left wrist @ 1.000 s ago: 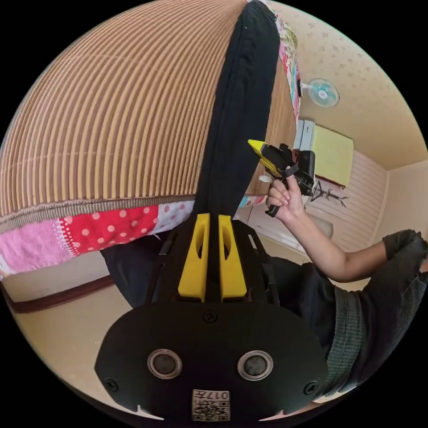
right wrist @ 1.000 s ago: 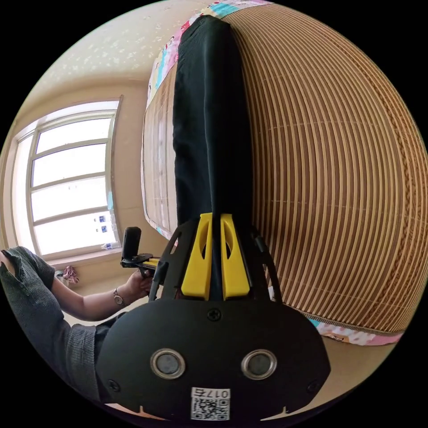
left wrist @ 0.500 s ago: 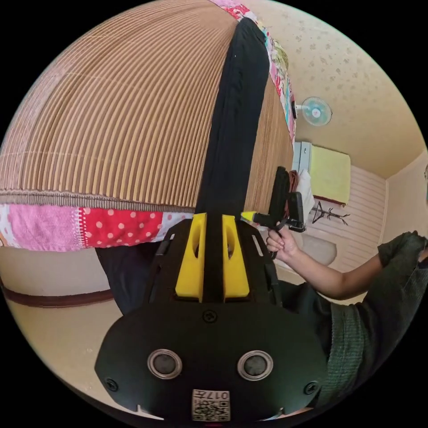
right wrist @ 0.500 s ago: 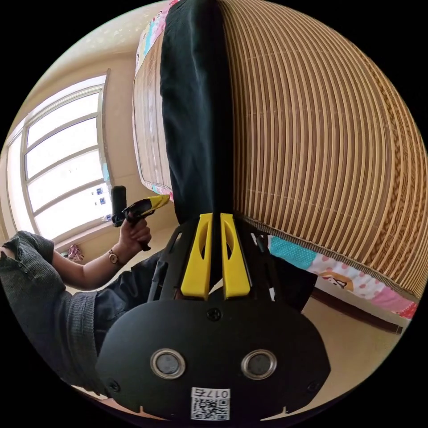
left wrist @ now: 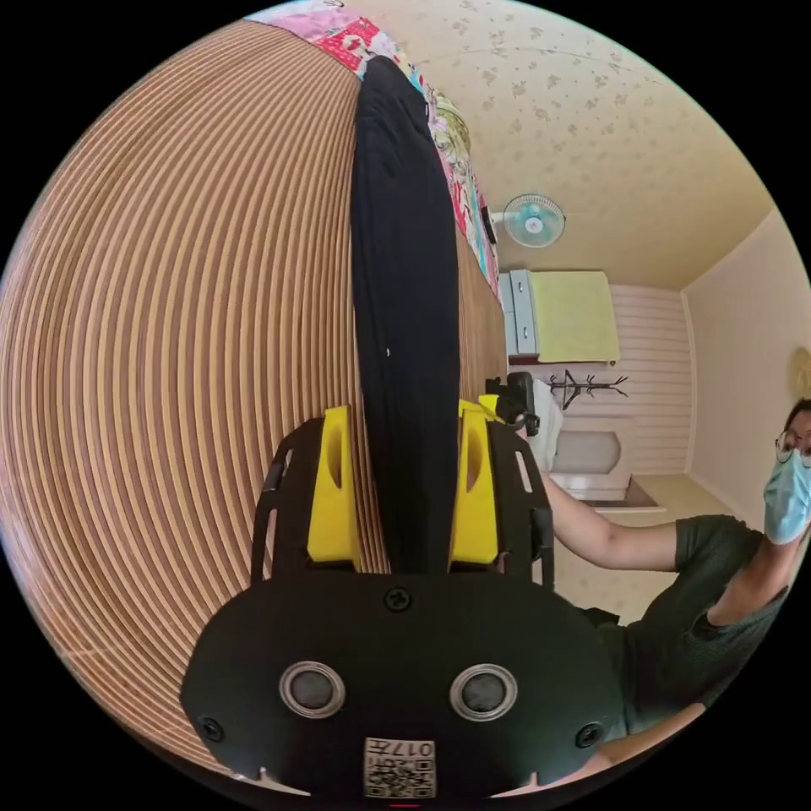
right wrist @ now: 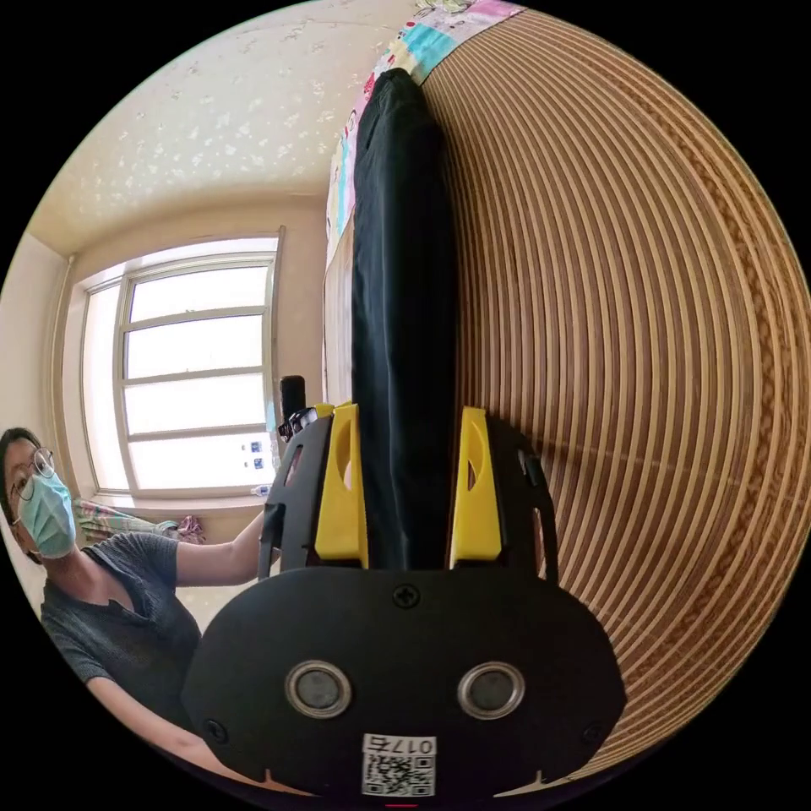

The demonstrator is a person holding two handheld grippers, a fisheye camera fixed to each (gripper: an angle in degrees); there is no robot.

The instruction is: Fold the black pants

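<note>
The black pants [left wrist: 401, 253] lie folded into a long narrow strip on a striped bamboo mat [left wrist: 186, 338], running away from the camera. My left gripper [left wrist: 405, 414] is open, its yellow jaws standing wide on either side of the strip's near end. In the right gripper view the same pants [right wrist: 401, 253] stretch along the mat [right wrist: 634, 338], and my right gripper [right wrist: 405, 414] is open too, straddling the near end. The right gripper [left wrist: 511, 401] peeks out behind the left one's jaw. The left gripper [right wrist: 296, 414] shows beside the right one's frame.
A patchwork quilt [left wrist: 460, 194] borders the mat's far edge, also seen as the quilt [right wrist: 422, 51]. The person [left wrist: 676, 608] sits beside the mat; the person [right wrist: 110, 591] is in front of a window [right wrist: 194, 380]. A wall fan [left wrist: 532, 221] and a cabinet [left wrist: 557, 317] stand beyond.
Both grippers were shut on the pants' end; their jaws have now spread open. Both cameras have swung in over the mat, and the pants' end rests on it.
</note>
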